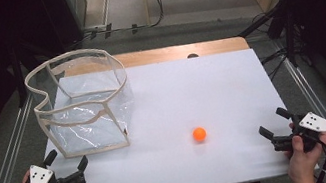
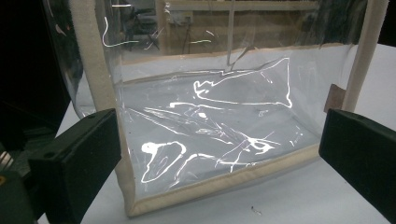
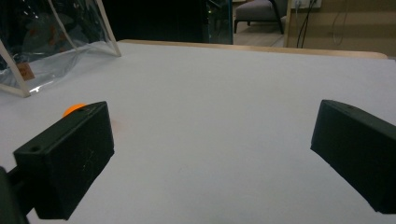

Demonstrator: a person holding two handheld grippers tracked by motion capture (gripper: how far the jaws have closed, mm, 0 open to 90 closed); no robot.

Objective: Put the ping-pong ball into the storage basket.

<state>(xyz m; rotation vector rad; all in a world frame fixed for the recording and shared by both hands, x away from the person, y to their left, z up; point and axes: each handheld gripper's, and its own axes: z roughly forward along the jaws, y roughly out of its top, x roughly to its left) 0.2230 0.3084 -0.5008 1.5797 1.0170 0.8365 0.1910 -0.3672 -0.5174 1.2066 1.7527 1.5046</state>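
A small orange ball (image 1: pixel 199 134) lies on the white table top (image 1: pixel 192 96), right of centre near the front. A clear plastic bag with cream fabric trim (image 1: pixel 83 105) stands open-topped at the left. My left gripper (image 1: pixel 67 164) is open at the front left corner, just in front of the bag; in the left gripper view the bag's clear wall (image 2: pixel 210 126) stands between the spread jaws. My right gripper (image 1: pixel 273 124) is open at the front right, empty. In the right gripper view the orange ball (image 3: pixel 72 109) peeks from behind the left jaw, with the bag (image 3: pixel 42 56) farther off.
The table's wooden far edge (image 1: pixel 179 51) runs along the back. Metal rails (image 1: pixel 8 149) flank the table on both sides. Cables and dark stands (image 1: pixel 286 24) sit on the floor beyond the right side. A person's hands (image 1: pixel 300 163) hold the grippers at the front edge.
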